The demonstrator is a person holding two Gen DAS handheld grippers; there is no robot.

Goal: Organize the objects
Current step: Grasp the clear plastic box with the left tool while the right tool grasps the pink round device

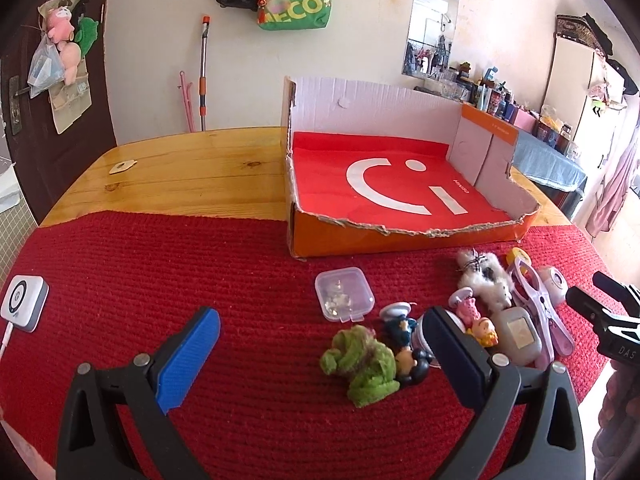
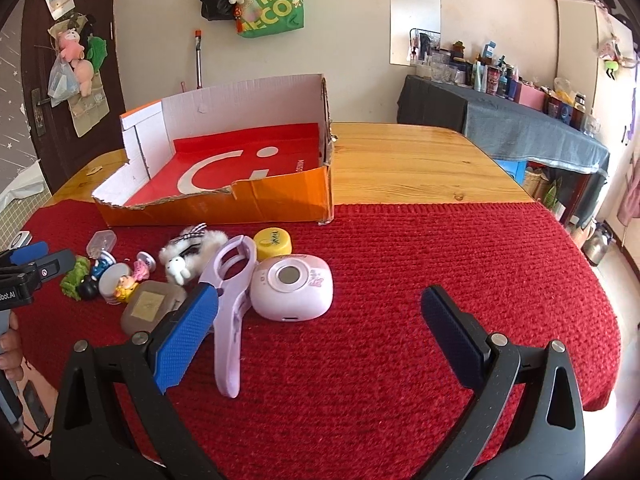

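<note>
The left gripper (image 1: pixel 320 344) hovers with fingers spread wide and holding nothing; the green plush (image 1: pixel 362 362) lies on the red mat (image 1: pixel 160 272) between its pads. Behind it sits a clear case (image 1: pixel 344 294), then the figurines (image 1: pixel 404 340), the white plush (image 1: pixel 486 280), a grey case (image 1: pixel 518 336) and the lilac clip (image 2: pixel 232 300), all bunched together in front of the orange box (image 1: pixel 400 236). A yellow cap (image 2: pixel 273 243) touches the pink device (image 2: pixel 294 288). The right gripper (image 2: pixel 320 320) is likewise released, over bare mat, its left pad just beside the clip
</note>
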